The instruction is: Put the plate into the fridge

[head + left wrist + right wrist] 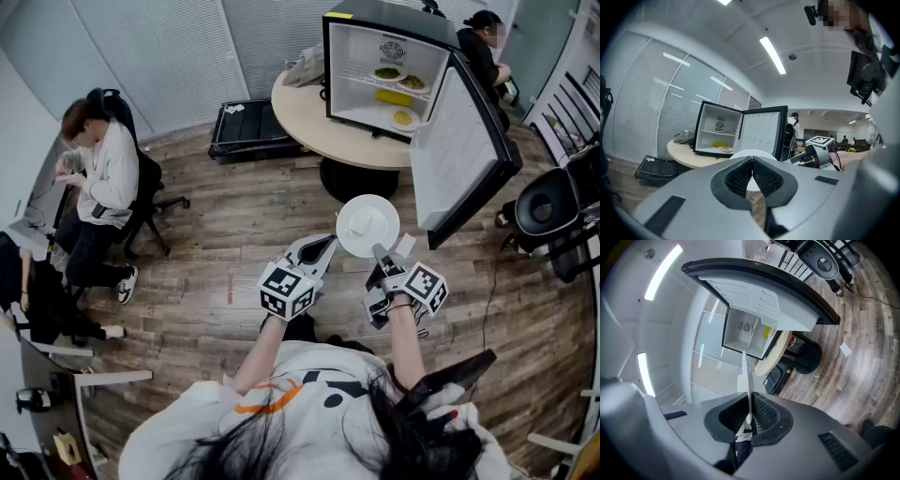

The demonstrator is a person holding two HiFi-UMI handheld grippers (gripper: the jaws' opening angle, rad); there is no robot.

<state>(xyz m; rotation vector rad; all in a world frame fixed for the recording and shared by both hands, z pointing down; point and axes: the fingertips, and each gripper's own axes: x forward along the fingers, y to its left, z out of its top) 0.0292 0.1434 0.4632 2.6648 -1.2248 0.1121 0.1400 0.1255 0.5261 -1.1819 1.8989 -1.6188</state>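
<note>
A white plate (367, 223) hangs in the air in front of me, over the wooden floor. My right gripper (381, 253) is shut on its near rim. In the right gripper view the plate (746, 373) shows edge-on, pinched between the pads at the gripper's tips (749, 417). My left gripper (326, 246) is shut and holds nothing, just left of the plate. Its closed tips (752, 160) point at the plate's rim (739, 153). The small black fridge (382, 66) stands on a round table (309, 117), its door (461, 155) swung wide to the right.
Inside the fridge, plates of food (387, 73) and a yellow item (394, 97) sit on the shelves. A person (98, 173) sits on a chair at the left, another person (481, 49) stands behind the fridge. A black case (246, 128) lies left of the table; chairs (553, 211) crowd the right.
</note>
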